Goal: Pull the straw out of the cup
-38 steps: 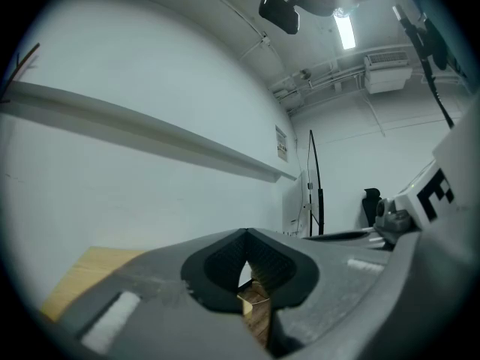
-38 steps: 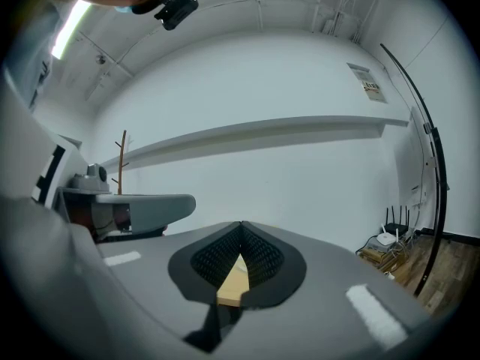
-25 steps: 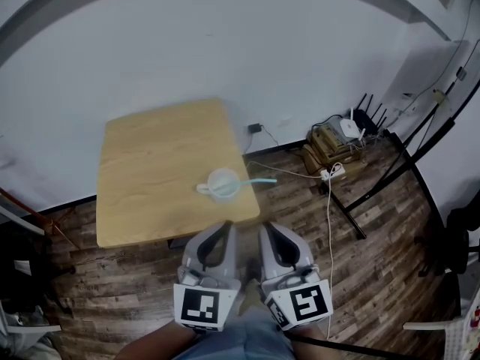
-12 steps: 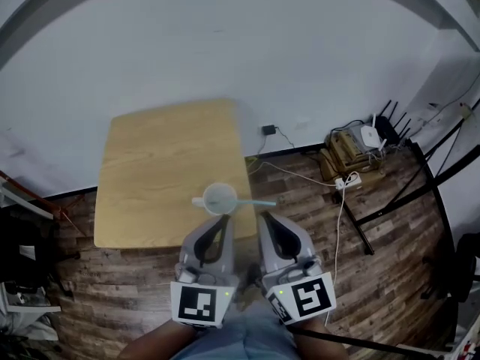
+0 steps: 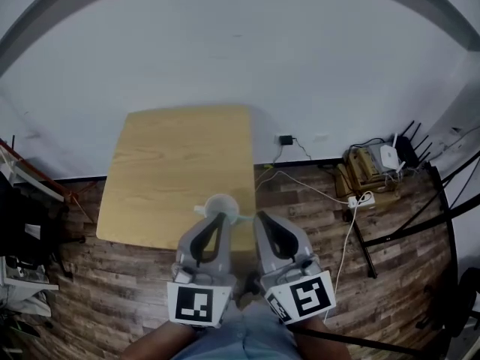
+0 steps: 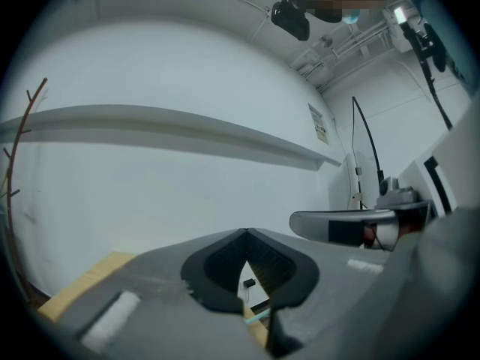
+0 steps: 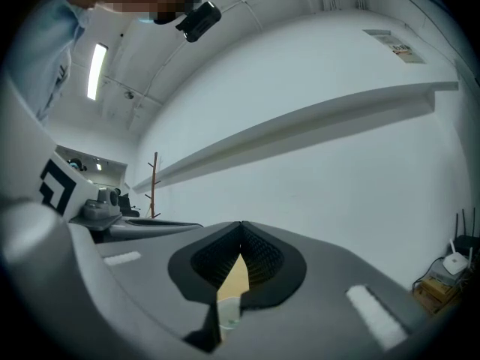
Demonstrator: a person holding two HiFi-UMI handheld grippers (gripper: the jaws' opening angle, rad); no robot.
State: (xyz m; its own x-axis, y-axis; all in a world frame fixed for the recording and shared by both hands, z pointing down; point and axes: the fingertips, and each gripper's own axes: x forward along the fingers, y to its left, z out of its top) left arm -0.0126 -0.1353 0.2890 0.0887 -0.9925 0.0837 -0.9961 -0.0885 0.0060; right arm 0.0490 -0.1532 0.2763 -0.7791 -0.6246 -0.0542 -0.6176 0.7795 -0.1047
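Cup point(image 5: 220, 205) translucent white, straw point(image 6: 257, 316) teal

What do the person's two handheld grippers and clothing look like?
The left gripper and right gripper are matching grey plastic, each with two curved jaws lined with black ribbed pads and a white cube bearing black square markers. No cables show. The clothing is light blue.
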